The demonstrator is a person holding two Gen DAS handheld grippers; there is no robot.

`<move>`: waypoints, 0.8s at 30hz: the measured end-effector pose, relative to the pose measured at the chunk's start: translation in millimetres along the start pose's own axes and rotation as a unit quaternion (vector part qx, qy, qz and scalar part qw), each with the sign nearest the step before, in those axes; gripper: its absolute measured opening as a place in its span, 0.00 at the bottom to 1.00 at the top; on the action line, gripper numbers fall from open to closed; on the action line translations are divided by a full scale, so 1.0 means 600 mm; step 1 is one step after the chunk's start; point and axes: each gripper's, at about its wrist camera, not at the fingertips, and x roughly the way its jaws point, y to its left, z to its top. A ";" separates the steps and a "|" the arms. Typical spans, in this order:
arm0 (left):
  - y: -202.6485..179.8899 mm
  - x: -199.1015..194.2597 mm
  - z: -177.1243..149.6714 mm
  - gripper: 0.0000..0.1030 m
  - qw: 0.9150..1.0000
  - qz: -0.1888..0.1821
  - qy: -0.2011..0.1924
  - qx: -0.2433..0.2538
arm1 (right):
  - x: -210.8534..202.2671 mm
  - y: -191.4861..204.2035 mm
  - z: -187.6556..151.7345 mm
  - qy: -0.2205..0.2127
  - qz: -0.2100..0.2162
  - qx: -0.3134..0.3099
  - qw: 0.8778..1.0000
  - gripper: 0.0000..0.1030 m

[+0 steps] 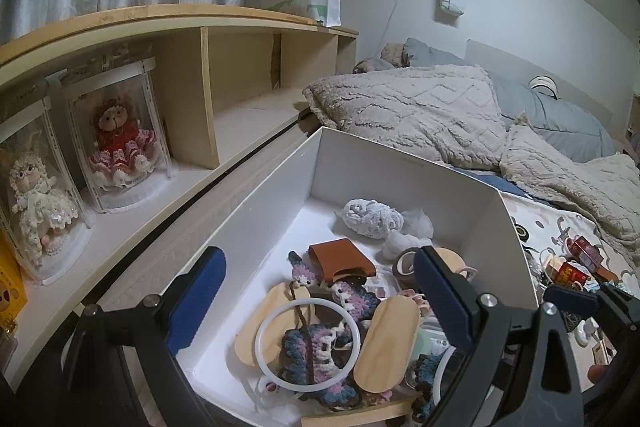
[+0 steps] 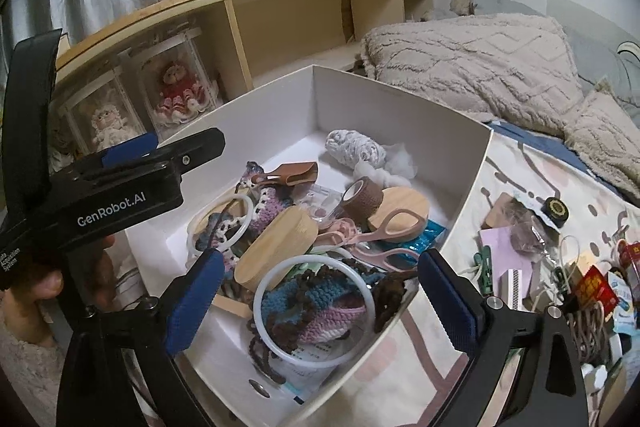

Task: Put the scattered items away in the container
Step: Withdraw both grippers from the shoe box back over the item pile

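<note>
A white box [image 1: 400,155] [image 2: 400,115] stands on the bed, holding a white ring [image 2: 258,297] over a blue and purple crochet piece [image 2: 316,303], wooden ovals [image 2: 280,243], pink scissors [image 2: 384,231], a brown tape roll [image 2: 362,197], a leather pouch [image 1: 340,259] and a pale yarn ball [image 1: 372,217]. My right gripper [image 2: 322,303] hangs open above the ring, touching nothing. My left gripper [image 1: 320,303] is open over the box's near end, with nothing between its pads. Scattered items [image 2: 560,267] lie on the bedspread right of the box.
A wooden shelf [image 1: 200,75] with two boxed dolls [image 1: 116,143] runs along the box's left side. A fluffy beige blanket [image 1: 420,107] is heaped behind the box. The loose pile includes a purple card [image 2: 504,247], a black lid [image 2: 556,211] and red packets [image 2: 596,287].
</note>
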 end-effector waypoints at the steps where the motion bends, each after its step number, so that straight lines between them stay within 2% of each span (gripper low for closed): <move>1: 0.000 -0.002 0.001 0.93 1.000 0.000 -0.001 -0.001 | -0.002 -0.001 0.000 -0.002 -0.004 0.000 1.000 0.94; 8: -0.007 -0.014 0.003 0.93 1.000 -0.002 -0.007 0.004 | -0.023 -0.018 -0.001 -0.013 -0.028 0.005 0.999 0.94; 10: -0.012 -0.019 0.004 1.00 1.000 -0.003 -0.010 0.007 | -0.032 -0.025 -0.003 -0.017 -0.043 0.008 0.999 0.94; 24: -0.063 -0.027 -0.008 1.00 1.000 -0.022 -0.012 0.013 | -0.110 -0.092 -0.037 -0.052 -0.128 0.023 0.990 0.94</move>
